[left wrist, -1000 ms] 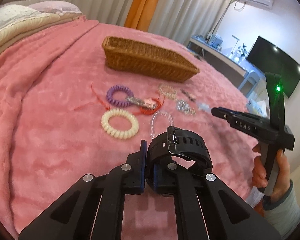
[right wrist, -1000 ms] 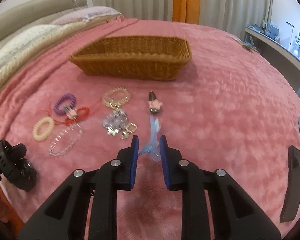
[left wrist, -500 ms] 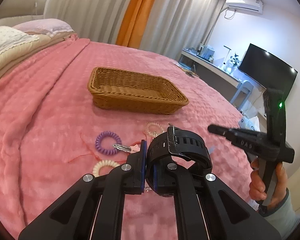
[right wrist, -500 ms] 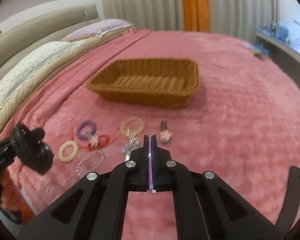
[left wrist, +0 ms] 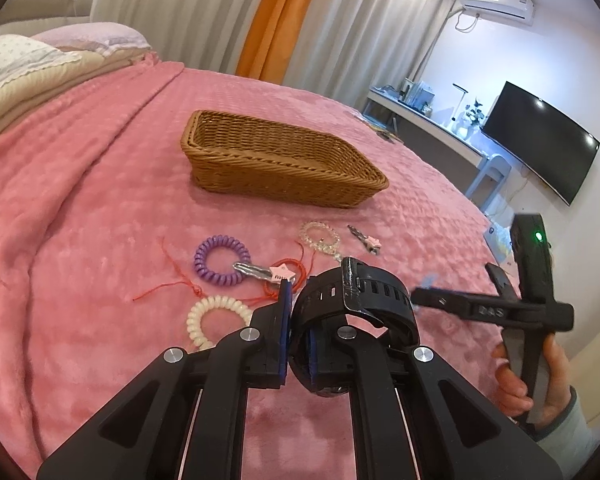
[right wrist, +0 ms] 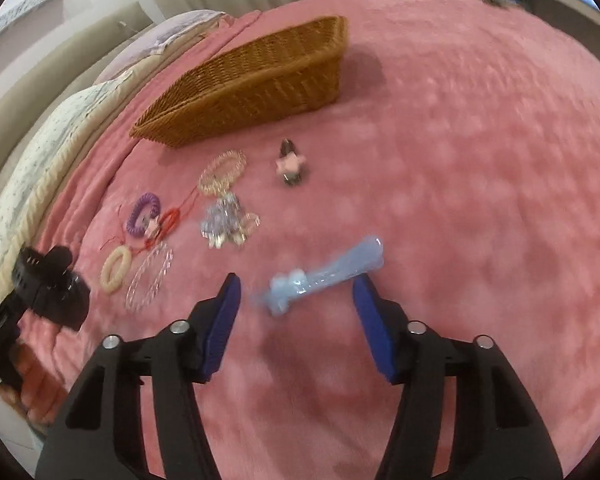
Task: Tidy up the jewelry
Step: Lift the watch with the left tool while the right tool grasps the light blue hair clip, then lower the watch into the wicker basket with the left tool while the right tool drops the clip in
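My left gripper [left wrist: 298, 334] is shut on a black watch [left wrist: 360, 292] and holds it above the pink bed. A wicker basket [left wrist: 276, 160] stands farther back; it also shows in the right wrist view [right wrist: 256, 80]. My right gripper [right wrist: 296, 316] is open, with a pale blue hair clip [right wrist: 324, 274] lying on the blanket between its fingers. On the blanket lie a purple coil tie [left wrist: 220, 258], a cream coil tie [left wrist: 216, 316], a red cord bracelet [left wrist: 284, 280], a bead bracelet [left wrist: 320, 236], a clear bracelet [right wrist: 150, 276], a silver charm bunch [right wrist: 226, 220] and a pink star clip [right wrist: 290, 164].
Pillows [left wrist: 40, 64] and the headboard lie to the left. A desk and a television [left wrist: 540, 140] stand beyond the bed's right edge. The right gripper's body and the hand holding it show in the left wrist view [left wrist: 524, 308].
My right gripper has gone from shut to wide open, and the blue clip now lies between its fingers. My left gripper has kept the watch and risen a little.
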Motion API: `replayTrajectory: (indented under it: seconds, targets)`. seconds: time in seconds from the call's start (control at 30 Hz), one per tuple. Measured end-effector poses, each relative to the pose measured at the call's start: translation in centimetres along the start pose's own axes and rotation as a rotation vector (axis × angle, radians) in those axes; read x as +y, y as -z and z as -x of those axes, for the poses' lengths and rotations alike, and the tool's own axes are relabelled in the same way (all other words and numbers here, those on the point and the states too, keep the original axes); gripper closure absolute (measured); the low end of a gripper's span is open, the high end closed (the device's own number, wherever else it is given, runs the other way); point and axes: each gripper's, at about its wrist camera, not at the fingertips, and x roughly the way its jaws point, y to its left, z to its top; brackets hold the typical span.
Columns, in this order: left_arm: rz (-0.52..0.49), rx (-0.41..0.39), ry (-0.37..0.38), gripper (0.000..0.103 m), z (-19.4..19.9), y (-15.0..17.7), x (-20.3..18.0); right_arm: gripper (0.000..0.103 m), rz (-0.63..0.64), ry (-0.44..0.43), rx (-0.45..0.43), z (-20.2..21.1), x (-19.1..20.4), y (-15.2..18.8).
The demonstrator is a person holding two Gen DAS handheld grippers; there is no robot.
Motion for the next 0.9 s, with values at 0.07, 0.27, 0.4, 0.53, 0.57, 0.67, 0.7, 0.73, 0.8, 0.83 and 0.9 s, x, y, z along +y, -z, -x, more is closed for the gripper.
replayTrajectory:
  seconds: [0.07, 0.27, 0.4, 0.53, 0.57, 0.67, 0.7, 0.73, 0.8, 0.83, 0.9]
  targets:
    - [0.001, 0.002, -0.004, 0.098, -0.1, -0.1, 0.2, 0.062, 0.013, 0.020, 0.005, -1.1, 0.7, -0.5]
    - [0.003, 0.006, -0.011, 0.098, -0.3, 0.0, 0.6, 0.095, 0.065, 0.100, -0.032, -1.5, 1.3, -0.8]
    - [0.009, 0.004, -0.005, 0.098, -0.3, -0.1, 0.7, 0.095, 0.083, 0.079, -0.062, -0.2, 1.4, -0.4]
    - [0.003, -0.010, 0.002, 0.098, -0.1, -1.2, 0.2, 0.095, 0.116, 0.057, -0.118, 2.2, 2.5, -1.4]
    - [-0.005, -0.017, 0.000, 0.098, -0.1, -2.0, 0.0, 0.095, 0.125, 0.056, -0.132, 2.7, 2.8, -1.8]
    - [-0.025, -0.046, -0.007, 0.098, 0.2, -4.7, -0.4, 0.095, 0.168, 0.058, -0.195, 4.4, 4.2, -4.3]
    - [-0.033, -0.062, -0.013, 0.098, 0.2, -5.8, -0.6, 0.095, 0.183, 0.063, -0.222, 5.0, 4.7, -5.6]
    - [-0.040, -0.078, -0.021, 0.098, 0.1, -7.0, -0.8, 0.095, 0.188, 0.062, -0.234, 5.2, 4.9, -6.4]
    - [-0.041, -0.097, -0.029, 0.098, -0.2, -8.8, -1.0, 0.095, 0.208, 0.065, -0.273, 5.4, 5.6, -8.8]
    - [-0.035, -0.104, -0.030, 0.098, -0.5, -9.8, -0.9, 0.095, 0.217, 0.070, -0.288, 5.1, 6.0, -10.1]
    - [-0.022, -0.112, -0.032, 0.098, -1.7, -11.8, -0.8, 0.095, 0.216, 0.064, -0.294, 4.4, 6.3, -12.2]
